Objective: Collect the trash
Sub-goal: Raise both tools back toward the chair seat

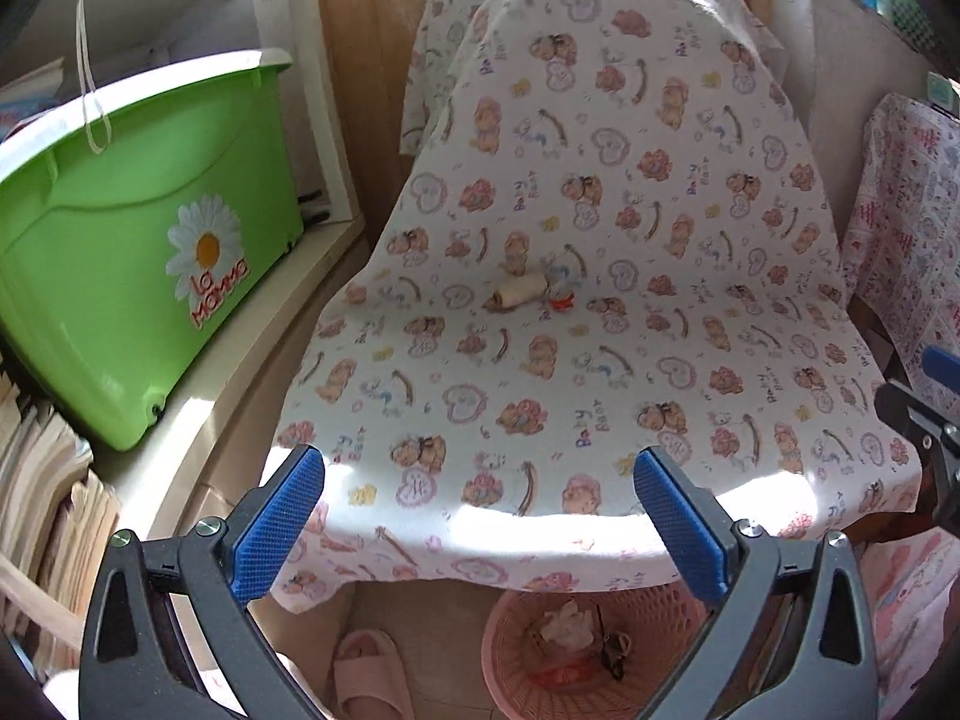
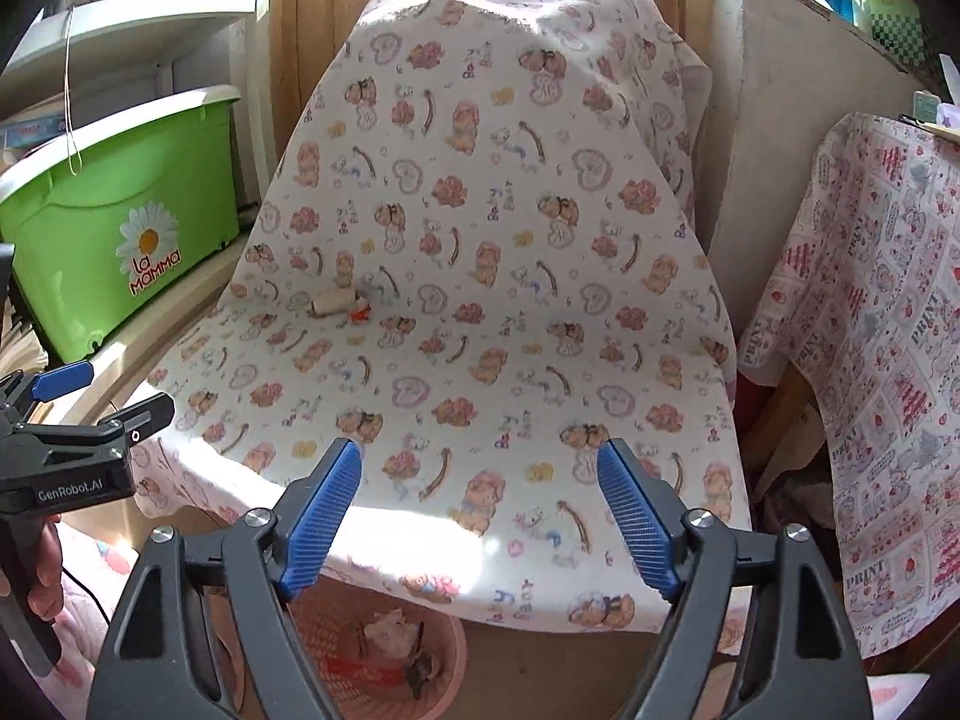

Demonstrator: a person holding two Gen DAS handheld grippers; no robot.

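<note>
We hold both tools short of the chair draped in a white cotton cloth printed with bears and hearts (image 1: 600, 252). Our left gripper (image 1: 480, 471) stands spread wide, blue ribbed pads well apart, nothing between them; our right gripper (image 2: 479, 468) likewise gapes and carries nothing. The remaining trash sits mid-seat: a small beige rolled paper scrap (image 1: 521, 293), lying on its side, and just beside it a tiny orange-and-white crumpled wrapper (image 1: 561, 299), the two near touching, though we cannot tell for sure. Below the seat's front edge stands the pink perforated plastic waste basket (image 1: 654, 630), already holding crumpled tissue and some dark bits. A green plastic storage tub with a daisy sticker (image 1: 138, 252) rests on the shelf to the left. Risks as we judge them: the pads may pinch the loose cloth along with the scrap and drag the cover off; the roll may skid away under a one-sided touch; the small wrapper may slip through a coarse grip; the overhanging cloth hem partly shades the basket mouth, so a drop could miss.
</note>
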